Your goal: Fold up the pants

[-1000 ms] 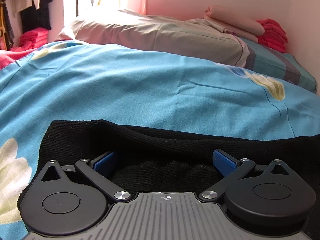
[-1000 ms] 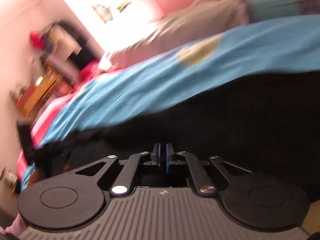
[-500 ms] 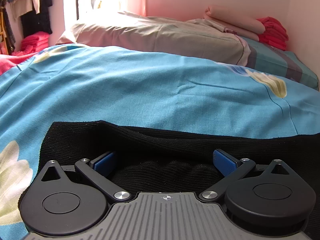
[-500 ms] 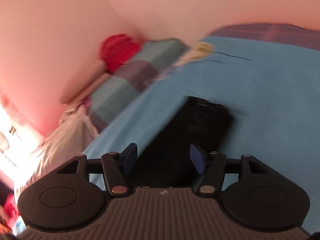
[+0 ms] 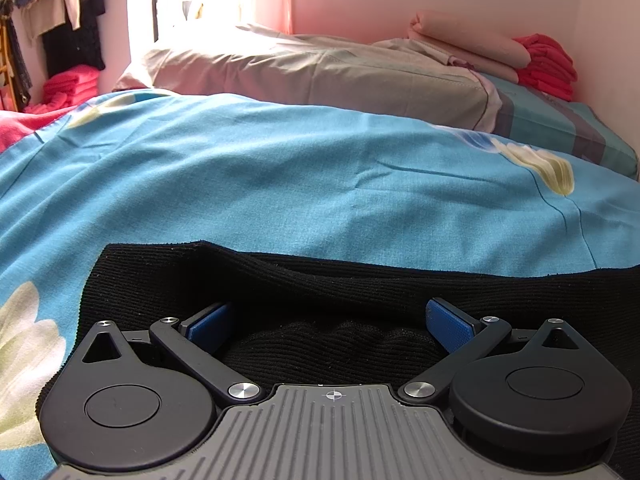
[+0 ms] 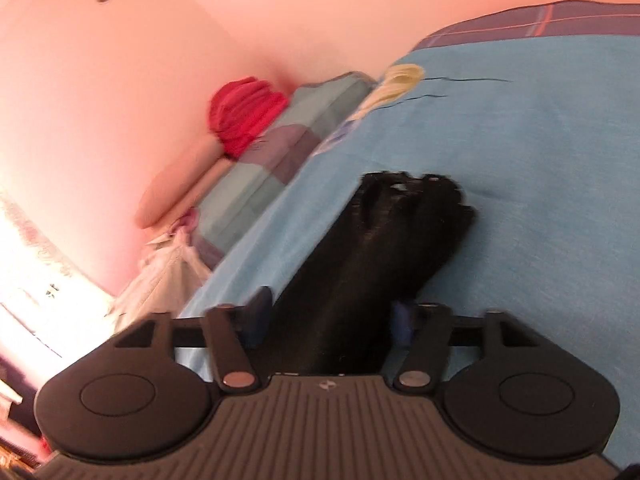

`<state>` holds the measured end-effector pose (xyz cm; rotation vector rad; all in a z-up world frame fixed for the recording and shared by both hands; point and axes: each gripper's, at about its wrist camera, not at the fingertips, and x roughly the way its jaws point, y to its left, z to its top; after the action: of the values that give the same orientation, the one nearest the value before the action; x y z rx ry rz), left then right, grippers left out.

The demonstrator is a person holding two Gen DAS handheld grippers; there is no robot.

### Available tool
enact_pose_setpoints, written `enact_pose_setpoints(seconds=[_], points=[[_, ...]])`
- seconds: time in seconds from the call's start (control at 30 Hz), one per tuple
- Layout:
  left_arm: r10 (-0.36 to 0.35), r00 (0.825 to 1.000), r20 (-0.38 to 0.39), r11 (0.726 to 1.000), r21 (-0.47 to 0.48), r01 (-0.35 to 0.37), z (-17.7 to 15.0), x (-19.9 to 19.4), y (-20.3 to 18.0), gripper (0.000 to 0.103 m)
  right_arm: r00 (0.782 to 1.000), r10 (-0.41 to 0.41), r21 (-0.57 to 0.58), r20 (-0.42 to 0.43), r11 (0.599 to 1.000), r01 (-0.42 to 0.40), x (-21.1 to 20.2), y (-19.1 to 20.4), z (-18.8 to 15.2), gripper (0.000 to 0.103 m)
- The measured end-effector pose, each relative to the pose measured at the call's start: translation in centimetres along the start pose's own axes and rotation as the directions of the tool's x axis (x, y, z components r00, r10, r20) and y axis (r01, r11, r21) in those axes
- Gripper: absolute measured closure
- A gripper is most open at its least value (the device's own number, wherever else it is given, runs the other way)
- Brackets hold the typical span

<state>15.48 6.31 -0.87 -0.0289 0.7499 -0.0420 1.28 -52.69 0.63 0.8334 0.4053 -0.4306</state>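
Observation:
Black knit pants (image 5: 328, 280) lie on a blue flowered bedsheet (image 5: 280, 184). In the left wrist view my left gripper (image 5: 328, 322) is open, its blue pads spread wide over the waistband, with bunched black cloth between them. In the right wrist view my right gripper (image 6: 330, 316) is open and tilted, straddling the pant legs (image 6: 384, 248), which stretch away to their cuffs (image 6: 416, 184). The pads sit either side of the cloth without pinching it.
A beige pillow (image 5: 320, 76) lies at the head of the bed. Folded pink and red blankets (image 5: 520, 56) are stacked in the far right corner by the pink wall. Clothes (image 5: 60, 8) hang at the far left. A plaid sheet (image 6: 288, 148) edges the bed.
My right gripper has opened from shut and swung round to look along the pant legs, moving closer over them. My left gripper has stayed open over the waistband.

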Motion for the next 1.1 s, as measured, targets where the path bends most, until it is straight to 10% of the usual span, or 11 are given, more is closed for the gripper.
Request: enact_pose_setpoints(seconds=[0.03,0.13,0.23,0.37,0.47,0.57,0.63,0.77,0.87,0.97,1.1], points=[[-0.001,1.000,0.000,1.000,-0.001,0.001,0.0,0.0,0.0,0.000,1.000,-0.003,-0.005,-0.024,1.000,0.003,-0.4,0.0,-0.2,0.090],[0.002,1.000,0.000,1.000,0.002,-0.002,0.0,0.0,0.0,0.000,0.998,-0.024,-0.138,0.056,0.990,0.032,-0.9,1.4,1.4,0.093],[0.008,1.000,0.001,1.000,0.012,-0.008,0.0,0.0,-0.1,0.000,0.997,-0.069,0.068,0.032,0.995,0.067,1.5,-3.0,2.8,0.094],[0.011,1.000,0.002,1.000,0.014,-0.011,-0.1,0.0,-0.2,0.000,0.995,-0.085,0.004,0.054,0.996,0.085,1.3,-2.1,2.3,0.094],[0.009,1.000,0.001,1.000,0.012,-0.009,-0.1,0.0,-0.3,0.000,0.995,-0.093,0.061,0.026,0.994,0.091,0.7,-2.1,2.8,0.084],[0.010,1.000,0.003,1.000,0.011,-0.010,-0.1,0.0,-0.3,0.000,0.971,-0.221,0.098,0.088,0.972,0.212,-1.5,-0.9,2.6,0.039],[0.011,1.000,0.014,1.000,0.002,-0.011,0.0,-0.3,-0.3,0.000,0.958,-0.249,0.056,0.144,0.968,0.243,-4.0,1.0,1.6,0.037],[0.012,0.994,0.105,1.000,-0.006,-0.012,0.2,-2.5,-0.2,0.000,0.998,-0.022,-0.222,0.053,0.975,0.033,-7.4,8.1,-3.1,0.037],[0.026,0.984,0.175,1.000,0.007,-0.027,0.5,-4.2,0.0,0.000,0.978,0.131,-0.484,-0.162,0.853,-0.195,-8.7,15.7,-8.8,0.037],[0.080,0.983,0.163,0.997,-0.029,-0.076,1.1,-4.1,1.4,0.000,0.881,0.236,-0.592,-0.409,0.666,-0.454,-9.7,22.1,-15.4,0.038],[0.231,0.972,0.037,0.970,-0.081,-0.227,1.6,-1.9,3.6,0.000,0.784,0.231,-0.633,-0.576,0.481,-0.606,-10.0,27.7,-23.8,0.038]])
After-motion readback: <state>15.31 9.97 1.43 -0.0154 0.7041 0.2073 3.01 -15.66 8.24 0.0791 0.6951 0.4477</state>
